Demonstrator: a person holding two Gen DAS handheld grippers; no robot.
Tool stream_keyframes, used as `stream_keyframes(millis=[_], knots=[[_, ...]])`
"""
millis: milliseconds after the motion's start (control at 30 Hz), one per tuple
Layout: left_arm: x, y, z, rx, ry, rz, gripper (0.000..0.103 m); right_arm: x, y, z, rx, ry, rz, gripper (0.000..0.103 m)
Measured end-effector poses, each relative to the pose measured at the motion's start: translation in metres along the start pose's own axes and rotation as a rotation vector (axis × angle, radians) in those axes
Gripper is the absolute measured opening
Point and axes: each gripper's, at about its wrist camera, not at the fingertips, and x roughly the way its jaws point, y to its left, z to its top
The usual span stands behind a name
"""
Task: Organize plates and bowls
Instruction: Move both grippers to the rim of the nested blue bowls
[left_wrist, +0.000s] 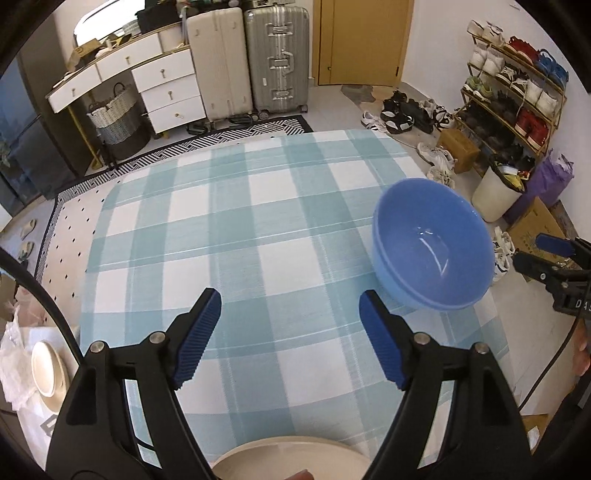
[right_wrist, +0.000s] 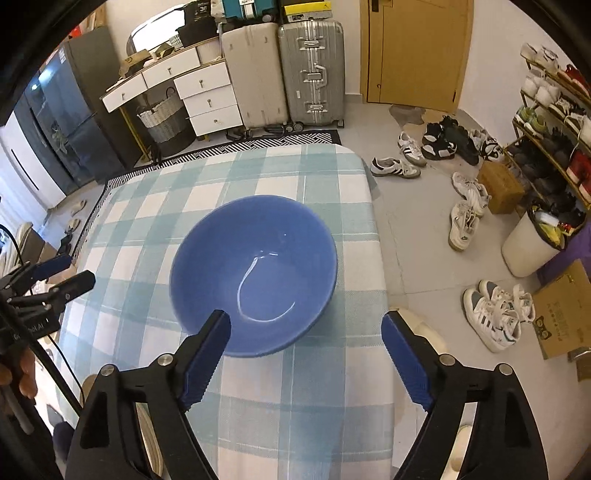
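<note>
A blue bowl (right_wrist: 255, 273) stands upright and empty on the teal-checked tablecloth (right_wrist: 295, 406), near the table's right edge. My right gripper (right_wrist: 306, 315) hangs open just above its near rim; the pads do not touch it. In the left wrist view the same bowl (left_wrist: 432, 243) is off to the right, and my left gripper (left_wrist: 290, 299) is open over bare cloth (left_wrist: 258, 221) with nothing between its fingers. A cream plate (left_wrist: 291, 458) lies on the table directly under the left gripper's body. Each gripper shows in the other's view: right gripper (left_wrist: 532, 253), left gripper (right_wrist: 79, 269).
More cream plates (left_wrist: 48, 365) sit on white wrapping low at the left. Suitcases (right_wrist: 284, 70) and a white dresser (right_wrist: 199, 92) stand beyond the table's far edge. Shoes (right_wrist: 491, 314), a shoe rack (right_wrist: 554, 129), a white bin (right_wrist: 528, 247) and a cardboard box (right_wrist: 565, 314) crowd the floor at right.
</note>
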Motion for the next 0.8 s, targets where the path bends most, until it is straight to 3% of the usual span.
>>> stream_keyframes(millis=[433, 800], knots=[[-0.017, 0.011, -0.016, -0.024, -0.003, -0.02, 0.075, -0.008, 0.006, -0.017, -0.014, 0.007, -0.005, 0.086], [0.005, -0.025, -0.007, -0.002, 0.024, -0.047, 0.075, 0.005, -0.004, -0.01, 0.009, 0.029, -0.006, 0.086]])
